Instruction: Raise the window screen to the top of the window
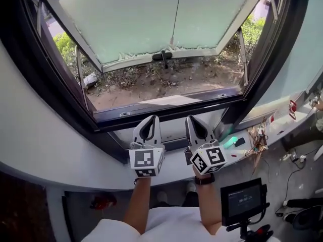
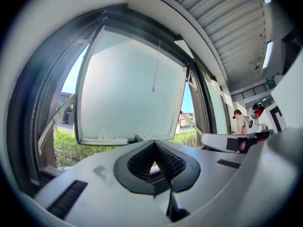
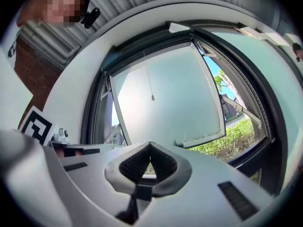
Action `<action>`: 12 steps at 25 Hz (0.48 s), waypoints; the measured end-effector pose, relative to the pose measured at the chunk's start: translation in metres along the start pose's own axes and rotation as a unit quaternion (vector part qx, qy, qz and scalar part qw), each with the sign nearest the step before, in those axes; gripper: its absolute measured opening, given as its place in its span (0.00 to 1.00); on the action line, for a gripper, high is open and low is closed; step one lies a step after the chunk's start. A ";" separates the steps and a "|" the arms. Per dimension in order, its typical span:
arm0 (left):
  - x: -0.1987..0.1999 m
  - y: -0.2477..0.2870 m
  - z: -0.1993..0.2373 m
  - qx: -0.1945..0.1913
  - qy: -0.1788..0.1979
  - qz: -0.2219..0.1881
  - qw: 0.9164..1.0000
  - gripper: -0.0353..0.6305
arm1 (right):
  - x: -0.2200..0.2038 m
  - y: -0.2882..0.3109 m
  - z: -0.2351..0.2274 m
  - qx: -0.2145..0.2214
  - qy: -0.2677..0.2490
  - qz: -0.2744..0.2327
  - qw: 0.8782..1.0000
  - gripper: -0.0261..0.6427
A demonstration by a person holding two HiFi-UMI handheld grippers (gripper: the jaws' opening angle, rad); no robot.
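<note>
The dark-framed window (image 1: 166, 108) stands in front of me, its frosted pane (image 1: 151, 19) swung outward with a black handle (image 1: 162, 55) on its lower edge. A thin cord with a small pull (image 1: 171, 38) hangs down the middle of the pane; the same cord (image 2: 154, 86) shows in the left gripper view, and the cord (image 3: 152, 96) shows in the right gripper view. I see no mesh across the opening. My left gripper (image 1: 150, 119) and right gripper (image 1: 194, 119) sit side by side just below the bottom frame, over the sill. In their own views the left gripper (image 2: 154, 144) and the right gripper (image 3: 150, 144) are shut with nothing between the pads.
A white curved sill (image 1: 60, 155) runs under the window. Outside lie bare soil and shrubs (image 1: 166, 77). To the right, a ledge carries a green object (image 1: 230, 142) and tangled wires (image 1: 258, 140). A small monitor (image 1: 244, 200) stands at lower right. A person (image 2: 240, 122) stands far off.
</note>
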State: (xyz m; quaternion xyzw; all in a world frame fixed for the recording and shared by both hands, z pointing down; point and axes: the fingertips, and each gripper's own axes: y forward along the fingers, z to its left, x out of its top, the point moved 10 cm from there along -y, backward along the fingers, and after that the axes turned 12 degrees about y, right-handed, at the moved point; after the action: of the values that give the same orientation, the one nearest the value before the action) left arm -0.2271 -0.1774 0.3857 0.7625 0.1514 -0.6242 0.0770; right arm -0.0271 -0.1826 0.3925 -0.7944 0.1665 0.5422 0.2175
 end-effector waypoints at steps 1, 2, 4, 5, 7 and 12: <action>-0.011 -0.005 -0.004 0.005 -0.009 0.008 1.000 0.06 | -0.009 -0.002 -0.001 -0.008 -0.019 0.022 1.000 0.04; -0.021 -0.009 -0.009 0.011 -0.013 0.014 1.000 0.06 | -0.017 -0.004 -0.001 -0.015 -0.042 0.046 0.998 0.04; -0.034 -0.018 -0.019 0.018 -0.005 0.023 1.000 0.06 | -0.026 -0.007 -0.002 -0.030 -0.086 0.088 0.992 0.04; -0.035 -0.022 -0.022 0.021 0.002 0.023 1.000 0.06 | -0.027 -0.009 -0.002 -0.035 -0.099 0.100 0.989 0.04; -0.032 -0.027 -0.023 0.025 0.011 0.020 0.999 0.06 | -0.025 -0.010 0.000 -0.030 -0.104 0.103 0.989 0.04; -0.016 -0.024 -0.028 0.035 0.016 0.003 0.999 0.06 | -0.012 -0.005 0.003 0.002 -0.106 0.091 0.990 0.04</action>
State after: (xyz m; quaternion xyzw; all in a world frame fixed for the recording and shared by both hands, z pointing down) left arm -0.2116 -0.1480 0.4093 0.7752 0.1281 -0.6165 0.0500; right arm -0.0314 -0.1762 0.4033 -0.7134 0.2152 0.6409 0.1847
